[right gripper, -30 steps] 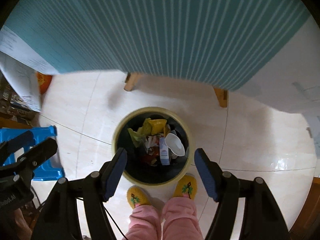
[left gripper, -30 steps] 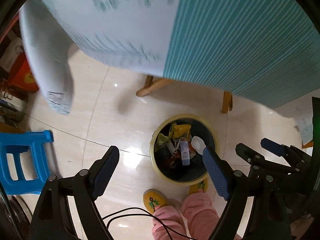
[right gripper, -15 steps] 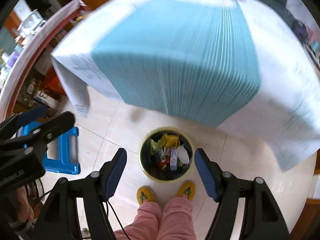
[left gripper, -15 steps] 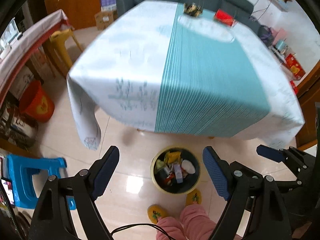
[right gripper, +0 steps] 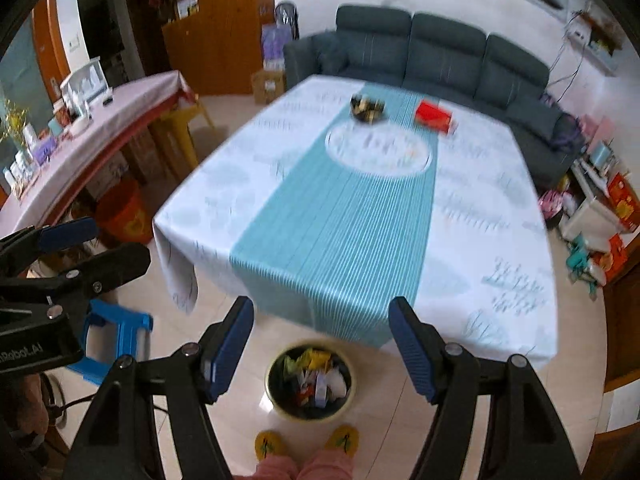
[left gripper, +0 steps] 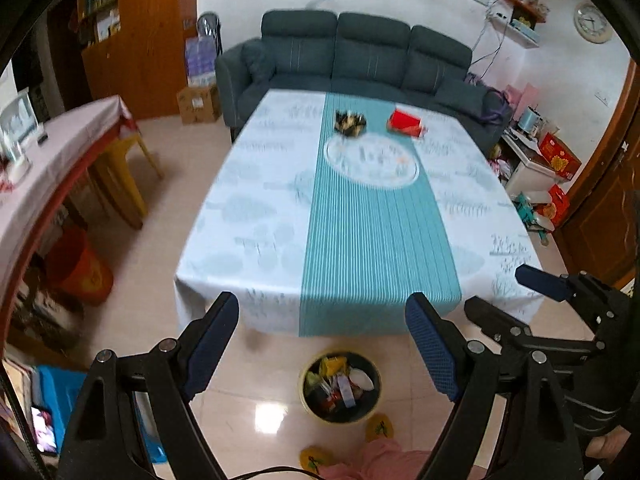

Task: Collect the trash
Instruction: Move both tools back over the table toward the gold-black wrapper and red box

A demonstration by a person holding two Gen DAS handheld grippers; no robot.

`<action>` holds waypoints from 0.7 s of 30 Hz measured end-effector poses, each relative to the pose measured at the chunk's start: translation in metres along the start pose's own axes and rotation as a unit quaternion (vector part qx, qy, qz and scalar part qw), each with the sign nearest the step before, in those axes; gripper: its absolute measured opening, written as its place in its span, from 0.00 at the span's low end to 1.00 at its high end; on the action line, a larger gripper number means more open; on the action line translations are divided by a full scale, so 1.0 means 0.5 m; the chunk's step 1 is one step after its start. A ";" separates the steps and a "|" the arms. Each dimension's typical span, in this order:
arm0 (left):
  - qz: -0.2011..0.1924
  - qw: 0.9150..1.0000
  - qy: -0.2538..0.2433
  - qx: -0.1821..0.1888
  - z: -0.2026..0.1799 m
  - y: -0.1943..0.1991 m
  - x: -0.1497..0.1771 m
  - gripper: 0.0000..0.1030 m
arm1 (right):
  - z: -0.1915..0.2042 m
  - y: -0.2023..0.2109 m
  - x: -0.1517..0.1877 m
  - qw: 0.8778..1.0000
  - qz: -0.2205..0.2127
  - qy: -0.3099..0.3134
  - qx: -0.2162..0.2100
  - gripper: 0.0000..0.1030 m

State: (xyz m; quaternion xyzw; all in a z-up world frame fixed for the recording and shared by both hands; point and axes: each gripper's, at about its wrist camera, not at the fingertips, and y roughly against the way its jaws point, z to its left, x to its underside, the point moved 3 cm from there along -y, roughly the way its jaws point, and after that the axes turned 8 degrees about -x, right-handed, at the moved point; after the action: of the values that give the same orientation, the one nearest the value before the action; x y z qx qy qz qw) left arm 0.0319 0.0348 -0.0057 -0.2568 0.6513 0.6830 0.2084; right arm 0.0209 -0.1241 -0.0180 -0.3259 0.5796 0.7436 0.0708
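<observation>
A: Where could a claw pass over the worktop (left gripper: 256, 236)?

B: The near half of the cloth lies bare. At the far end a dark bowl (left gripper: 351, 123) and a red box (left gripper: 406, 123) stand near each other.

A: And lower down?

B: The full trash bin (right gripper: 310, 380) sits on the floor before the worktop's edge, a blue stool (right gripper: 120, 328) stands off to the left, and open tile lies between them.

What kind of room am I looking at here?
Most likely a home living and dining room: a dark three-seat sofa stands against the wall behind a cloth-covered dining table, and a wall clock hangs nearby.
</observation>
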 end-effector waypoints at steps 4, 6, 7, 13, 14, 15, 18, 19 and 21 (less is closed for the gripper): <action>-0.011 1.000 0.002 0.003 -0.001 0.022 -0.037 0.82 | -0.015 0.040 -0.044 0.999 -0.040 -0.007 0.008 0.68; -0.017 1.000 0.005 -0.002 -0.002 0.025 -0.064 0.82 | -0.024 0.053 -0.059 0.998 -0.054 -0.011 0.011 0.68; -0.018 1.000 0.006 -0.005 -0.003 0.024 -0.071 0.82 | -0.034 0.059 -0.071 0.998 -0.062 -0.013 0.012 0.68; -0.012 1.000 0.014 -0.013 -0.007 -0.017 -0.148 0.82 | -0.096 0.058 -0.144 0.995 -0.094 -0.020 0.015 0.68; -0.011 1.000 0.016 -0.017 -0.008 -0.030 -0.163 0.82 | -0.113 0.052 -0.161 0.995 -0.099 -0.021 0.016 0.68; -0.009 1.000 0.018 -0.023 -0.011 -0.045 -0.181 0.82 | -0.127 0.045 -0.176 0.994 -0.103 -0.022 0.016 0.68; -0.003 0.999 0.028 -0.037 -0.021 -0.095 -0.235 0.82 | -0.186 0.013 -0.241 0.994 -0.109 -0.023 0.011 0.68; -0.001 0.999 0.032 -0.040 -0.024 -0.111 -0.252 0.82 | -0.202 0.004 -0.261 0.994 -0.111 -0.022 0.008 0.68; 0.008 0.998 0.045 -0.045 -0.037 -0.152 -0.297 0.82 | -0.246 -0.021 -0.309 0.993 -0.114 -0.016 0.004 0.68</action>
State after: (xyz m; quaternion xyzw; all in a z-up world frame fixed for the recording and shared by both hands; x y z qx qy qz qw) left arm 0.1966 0.0289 0.0268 -0.2911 0.6306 0.7011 0.1616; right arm 0.1958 -0.1905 0.0469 -0.3777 0.5407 0.7333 0.1652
